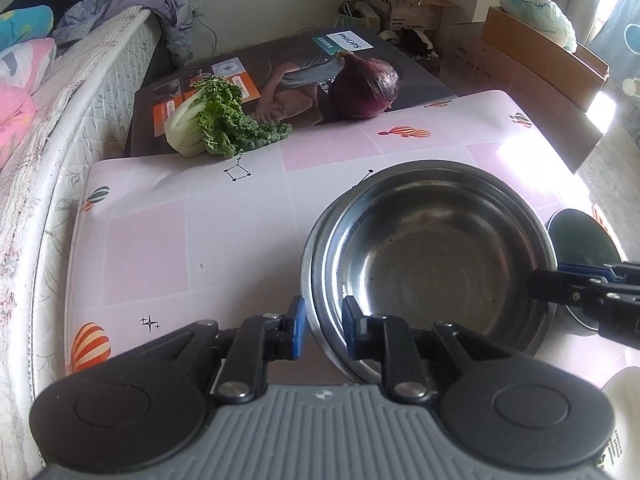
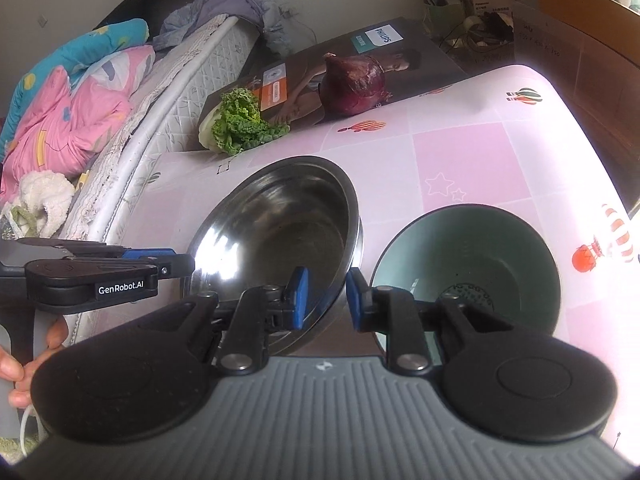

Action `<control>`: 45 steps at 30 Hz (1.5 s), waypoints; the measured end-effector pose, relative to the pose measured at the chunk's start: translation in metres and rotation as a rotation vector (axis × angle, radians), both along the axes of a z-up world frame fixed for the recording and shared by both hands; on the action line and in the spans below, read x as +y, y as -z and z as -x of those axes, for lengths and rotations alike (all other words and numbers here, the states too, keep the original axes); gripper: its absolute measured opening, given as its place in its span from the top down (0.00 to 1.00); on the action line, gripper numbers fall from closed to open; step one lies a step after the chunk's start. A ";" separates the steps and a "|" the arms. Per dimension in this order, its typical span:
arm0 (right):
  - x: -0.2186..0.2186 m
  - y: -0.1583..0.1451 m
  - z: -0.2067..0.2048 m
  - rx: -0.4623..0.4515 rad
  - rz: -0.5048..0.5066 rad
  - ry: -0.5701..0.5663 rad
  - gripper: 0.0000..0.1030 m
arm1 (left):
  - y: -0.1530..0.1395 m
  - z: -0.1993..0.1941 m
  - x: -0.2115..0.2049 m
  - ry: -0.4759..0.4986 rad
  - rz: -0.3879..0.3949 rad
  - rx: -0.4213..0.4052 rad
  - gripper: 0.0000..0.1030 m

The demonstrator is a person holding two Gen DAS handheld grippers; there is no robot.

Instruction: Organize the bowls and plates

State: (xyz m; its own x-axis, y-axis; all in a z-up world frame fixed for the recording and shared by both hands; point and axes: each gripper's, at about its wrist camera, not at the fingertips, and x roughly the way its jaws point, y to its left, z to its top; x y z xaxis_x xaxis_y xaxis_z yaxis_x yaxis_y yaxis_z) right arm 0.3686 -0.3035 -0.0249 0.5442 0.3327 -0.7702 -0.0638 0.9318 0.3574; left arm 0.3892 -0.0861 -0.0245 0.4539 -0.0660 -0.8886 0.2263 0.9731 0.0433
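Pink patterned table, steel bowl, green bowl (just beside)

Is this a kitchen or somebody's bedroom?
Probably a bedroom used for storage too. A mattress with a bright quilt runs beside the table, and cardboard boxes are stacked by the wall. The steel bowl and vegetables just sit on the table.

"PHILIPS" in white on a blue patch of the flat box, printed upside down, "GenRobot.AI" in white on the black side of the left gripper, other box print too small to read
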 end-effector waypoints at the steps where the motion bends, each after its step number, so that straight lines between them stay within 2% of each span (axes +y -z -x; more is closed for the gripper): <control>1: 0.001 0.001 -0.002 0.003 0.005 -0.002 0.77 | -0.001 0.000 0.000 0.001 -0.004 -0.004 0.73; 7: 0.004 0.006 -0.007 0.012 -0.026 -0.005 0.60 | -0.011 0.008 0.000 0.012 -0.016 -0.044 0.55; 13: 0.008 -0.005 -0.003 -0.024 -0.009 0.000 0.47 | -0.022 0.018 0.001 0.011 -0.019 -0.069 0.46; 21: -0.013 -0.029 0.023 -0.062 -0.047 0.025 0.47 | -0.046 0.040 -0.004 0.046 0.000 -0.104 0.40; 30: -0.073 -0.050 0.079 -0.076 -0.050 0.082 0.47 | -0.062 0.067 -0.035 0.095 0.053 -0.127 0.40; 36: -0.113 -0.049 0.105 -0.059 -0.059 0.116 0.47 | -0.048 0.073 -0.066 0.127 0.127 -0.076 0.40; 39: -0.130 -0.046 0.109 -0.057 -0.073 0.129 0.47 | -0.038 0.071 -0.080 0.133 0.169 -0.063 0.41; 42: -0.147 -0.041 0.110 -0.055 -0.104 0.147 0.47 | -0.026 0.066 -0.094 0.136 0.200 -0.028 0.46; 45: -0.161 -0.031 0.105 -0.047 -0.137 0.156 0.47 | -0.019 0.062 -0.108 0.165 0.203 -0.027 0.46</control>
State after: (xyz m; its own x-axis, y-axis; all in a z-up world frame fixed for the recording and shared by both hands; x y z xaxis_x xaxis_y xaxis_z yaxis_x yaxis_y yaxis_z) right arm 0.2639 -0.4648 0.0060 0.6313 0.3419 -0.6961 0.0577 0.8744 0.4817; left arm 0.3273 -0.1943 -0.0056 0.4452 -0.3174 -0.8373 0.3844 0.9123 -0.1414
